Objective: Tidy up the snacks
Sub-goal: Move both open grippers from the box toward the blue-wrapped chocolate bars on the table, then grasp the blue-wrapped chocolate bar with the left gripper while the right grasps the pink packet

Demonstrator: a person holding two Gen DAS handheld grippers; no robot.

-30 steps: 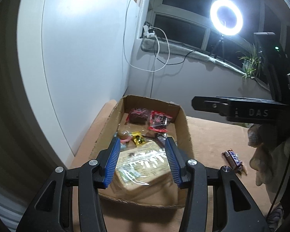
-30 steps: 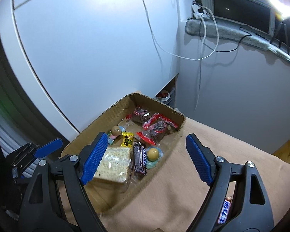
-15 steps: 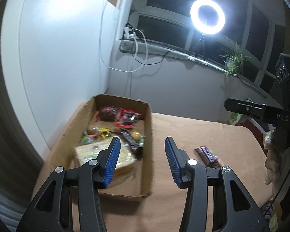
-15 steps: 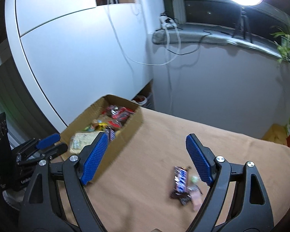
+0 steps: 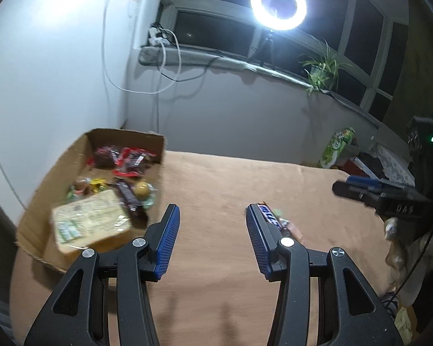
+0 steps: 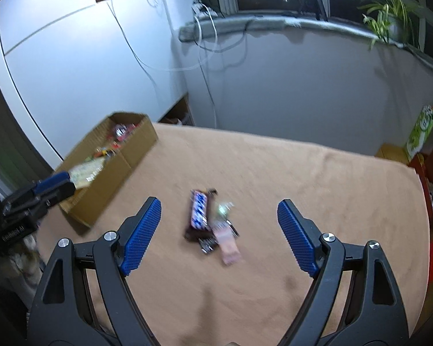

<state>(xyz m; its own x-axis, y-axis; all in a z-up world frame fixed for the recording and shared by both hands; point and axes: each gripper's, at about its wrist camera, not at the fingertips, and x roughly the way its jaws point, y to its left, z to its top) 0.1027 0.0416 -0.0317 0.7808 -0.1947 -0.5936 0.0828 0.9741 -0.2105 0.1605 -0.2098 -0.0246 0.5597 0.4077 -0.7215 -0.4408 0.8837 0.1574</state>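
snickers bar [image 6: 199, 212], brown with blue lettering, lies flat; right tool [image 6: 218, 233] and left tool [image 5: 211, 238] wide.

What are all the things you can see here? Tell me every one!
cardboard box: one, brown, left end of the table, snacks inside
snacks in the box: several; red packets at the far end, a pale flat pack nearest
chocolate bar: one, dark brown with blue lettering, on the table outside the box
small wrappers: a few, one pink, blurred, beside the bar
table cover: one, tan
ring light: one, white, by the window
plant: one, green, on the sill
left hand-held gripper: black, blue pads, open, empty
right hand-held gripper: same colours, open, above the bar
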